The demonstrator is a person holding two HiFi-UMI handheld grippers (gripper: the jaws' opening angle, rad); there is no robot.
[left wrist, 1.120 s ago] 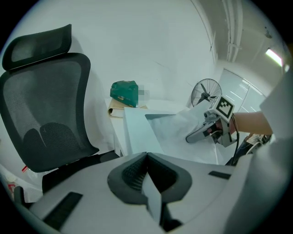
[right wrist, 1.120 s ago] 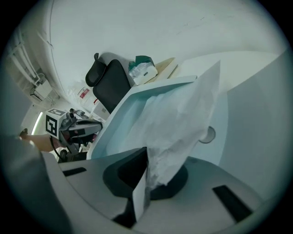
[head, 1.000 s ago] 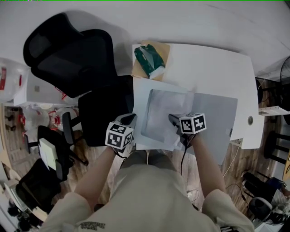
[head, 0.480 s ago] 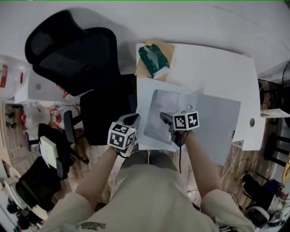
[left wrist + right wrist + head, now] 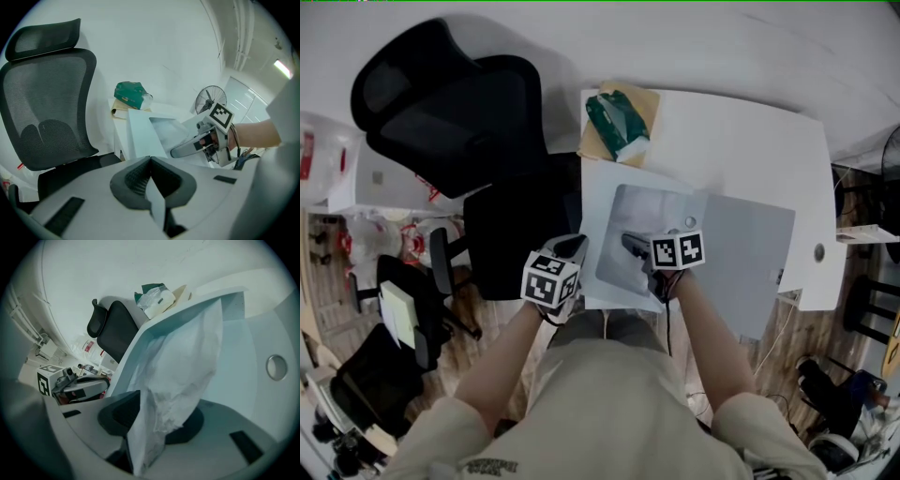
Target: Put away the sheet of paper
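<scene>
A crumpled white sheet of paper (image 5: 639,217) lies in a translucent pale-blue folder (image 5: 598,192) on the white table (image 5: 741,141). My right gripper (image 5: 630,242) sits over the folder's near edge. Its jaws have just been opening, and the sheet (image 5: 187,362) still runs between them (image 5: 152,420) with the pads no longer pressing on it. At the folder's near left corner, my left gripper (image 5: 572,246) is shut on the thin folder cover (image 5: 140,129), which passes between its pads (image 5: 151,187). The folder's round snap button (image 5: 276,366) shows to the right of the sheet.
A green packet (image 5: 617,125) rests on a brown pad (image 5: 639,101) at the table's far left corner. A black mesh office chair (image 5: 450,112) stands left of the table. A grey mat (image 5: 750,253) lies under the folder's right side. A fan (image 5: 212,97) stands beyond.
My right gripper has shifted left across the folder, carrying the sheet with it. The left gripper has stayed at the folder's corner.
</scene>
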